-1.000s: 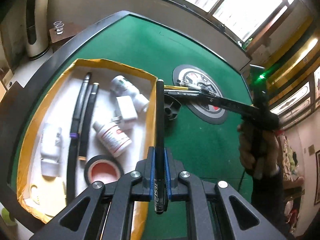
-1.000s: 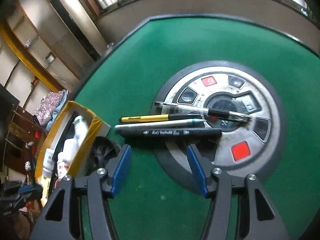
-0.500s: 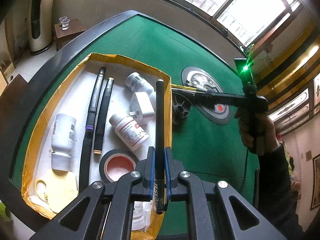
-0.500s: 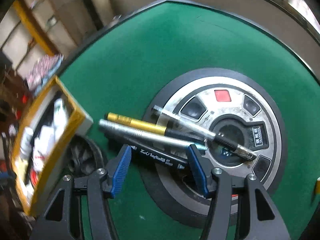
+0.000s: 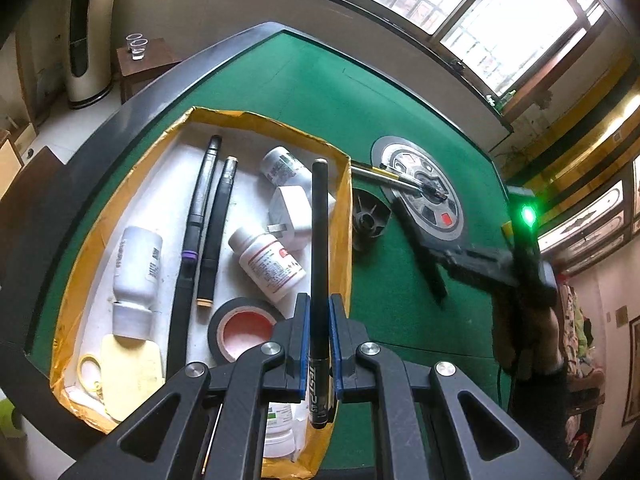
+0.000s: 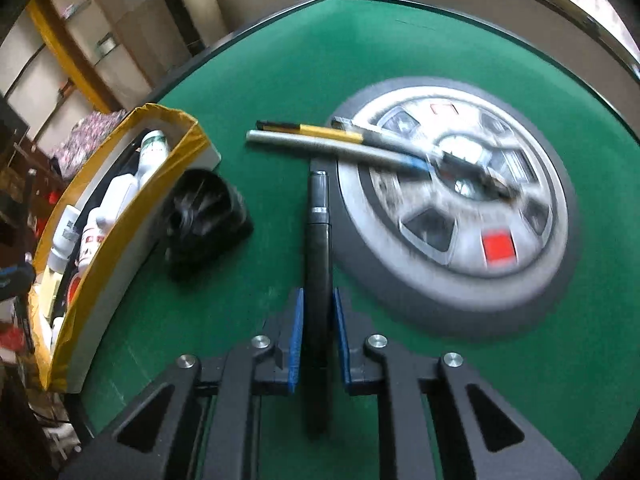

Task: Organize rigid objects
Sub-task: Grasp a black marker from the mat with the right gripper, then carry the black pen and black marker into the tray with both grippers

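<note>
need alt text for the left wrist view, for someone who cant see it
The left gripper is shut on a black pen, held over the edge of a yellow-rimmed box containing pens, white bottles, a charger and black tape. To the right, over the green table, the right gripper carries another dark pen.

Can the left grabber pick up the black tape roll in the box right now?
Probably not yet. The left gripper is already shut on a black pen, so its fingers are full. The tape roll lies uncovered in the yellow box just below, so once the pen is dropped it looks easy to reach.
</note>
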{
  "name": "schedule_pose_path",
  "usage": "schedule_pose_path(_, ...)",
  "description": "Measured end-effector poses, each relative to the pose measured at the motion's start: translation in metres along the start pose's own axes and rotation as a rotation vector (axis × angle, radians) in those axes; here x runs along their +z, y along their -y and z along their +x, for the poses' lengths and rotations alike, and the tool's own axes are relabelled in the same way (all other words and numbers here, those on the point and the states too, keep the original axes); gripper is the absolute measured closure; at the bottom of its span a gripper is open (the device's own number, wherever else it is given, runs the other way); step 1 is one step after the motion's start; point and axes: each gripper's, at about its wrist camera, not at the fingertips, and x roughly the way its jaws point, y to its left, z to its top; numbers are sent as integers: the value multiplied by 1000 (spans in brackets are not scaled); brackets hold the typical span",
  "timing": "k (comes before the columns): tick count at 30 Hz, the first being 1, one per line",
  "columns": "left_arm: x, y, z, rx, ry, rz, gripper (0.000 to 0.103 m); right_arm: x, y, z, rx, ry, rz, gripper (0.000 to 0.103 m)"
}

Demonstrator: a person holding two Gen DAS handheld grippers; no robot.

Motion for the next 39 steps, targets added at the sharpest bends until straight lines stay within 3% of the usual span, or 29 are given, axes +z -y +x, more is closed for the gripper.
schedule_pose_path(6, 1, -7, 0, 36, -11, -7, 95, -36, -12, -9, -8, 63, 96, 89)
schedule_pose_path(12, -5, -31, -9, 66, -6, -39, 95, -57, -39, -50, 131, 170, 175, 89)
schedule_pose_path(17, -7, -54, -12, 89, -6, -73, 95, -40, -97, -63, 294, 198, 147, 88)
schedule_pose_path(22, -12, -65, -8, 99, -29, -79, 95, -19, -143, -53, 373, 178, 132, 88)
schedule_pose_path(29, -17, -72, 2, 93, -61, -78, 95, -4, -173, -27, 362, 124, 145, 88)
schedule_pose_path(39, -14, -81, 18, 109, -96, -87, 95, 9, -192, 2, 280, 101, 128, 88)
